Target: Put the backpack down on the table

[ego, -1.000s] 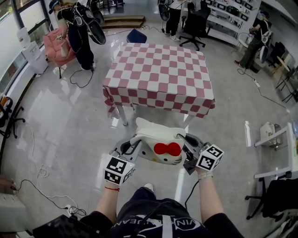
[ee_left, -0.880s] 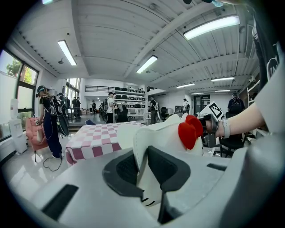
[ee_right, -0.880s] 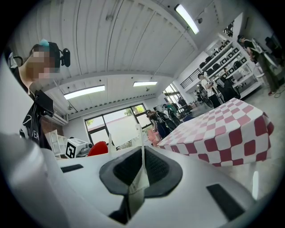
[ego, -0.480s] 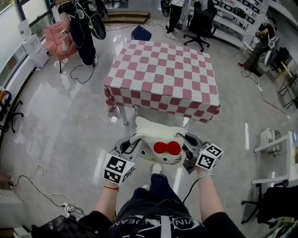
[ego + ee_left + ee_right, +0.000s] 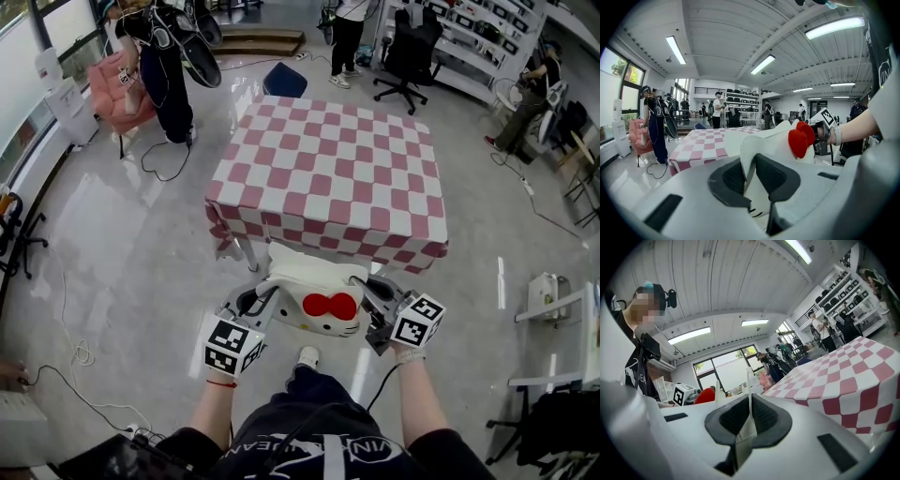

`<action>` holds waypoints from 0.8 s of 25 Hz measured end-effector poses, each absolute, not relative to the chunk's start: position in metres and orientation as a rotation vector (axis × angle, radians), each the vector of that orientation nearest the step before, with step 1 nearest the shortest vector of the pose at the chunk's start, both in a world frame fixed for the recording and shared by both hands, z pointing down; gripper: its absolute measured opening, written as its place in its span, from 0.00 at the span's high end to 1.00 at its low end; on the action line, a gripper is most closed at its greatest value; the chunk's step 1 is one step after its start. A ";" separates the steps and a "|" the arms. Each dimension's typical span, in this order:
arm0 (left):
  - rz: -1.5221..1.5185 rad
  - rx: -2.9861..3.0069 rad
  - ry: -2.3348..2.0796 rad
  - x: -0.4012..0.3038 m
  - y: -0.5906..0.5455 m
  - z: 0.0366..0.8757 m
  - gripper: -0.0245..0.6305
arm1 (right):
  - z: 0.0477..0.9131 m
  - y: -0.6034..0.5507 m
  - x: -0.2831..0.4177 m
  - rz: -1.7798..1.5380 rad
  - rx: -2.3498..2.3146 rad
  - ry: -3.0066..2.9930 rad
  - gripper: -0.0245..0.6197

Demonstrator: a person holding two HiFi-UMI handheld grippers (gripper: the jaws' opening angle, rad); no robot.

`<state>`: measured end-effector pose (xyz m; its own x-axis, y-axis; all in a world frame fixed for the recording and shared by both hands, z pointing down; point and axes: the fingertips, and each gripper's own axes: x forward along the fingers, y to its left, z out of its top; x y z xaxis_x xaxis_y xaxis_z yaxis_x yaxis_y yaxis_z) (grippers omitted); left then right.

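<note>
A white cat-face backpack [image 5: 314, 286] with a red bow [image 5: 330, 306] hangs in the air between both grippers, just short of the near edge of the table [image 5: 328, 173] with its pink-and-white checked cloth. My left gripper [image 5: 265, 298] is shut on the backpack's left side, with white fabric [image 5: 749, 176] pinched between the dark pads. My right gripper [image 5: 372, 293] is shut on a thin white edge of the backpack [image 5: 748, 420]. The table [image 5: 710, 143] shows ahead in the left gripper view, and the table [image 5: 843, 376] lies to the right in the right gripper view.
A person stands by a pink chair [image 5: 117, 89] at the far left. A blue bag [image 5: 284, 82] lies beyond the table, with an office chair [image 5: 408, 52] and shelves behind. Cables [image 5: 84, 352] trail on the floor at left. A white stand [image 5: 553, 300] is at right.
The person has stepped forward, so the table is closer and its near edge is now just beyond the backpack. Both grippers keep the same hold on the backpack.
</note>
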<state>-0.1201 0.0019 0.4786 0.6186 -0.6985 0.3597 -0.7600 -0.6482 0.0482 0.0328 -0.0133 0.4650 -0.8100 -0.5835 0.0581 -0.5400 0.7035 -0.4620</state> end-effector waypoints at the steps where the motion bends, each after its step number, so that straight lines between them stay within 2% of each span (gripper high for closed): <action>1: 0.463 2.645 -1.207 -0.119 -0.006 0.479 0.88 | 0.465 -0.021 0.034 -0.720 -0.929 2.813 0.94; 20: 0.495 2.651 -1.188 -0.084 -0.121 0.478 0.88 | 0.468 -0.134 0.069 -0.740 -0.917 2.807 0.94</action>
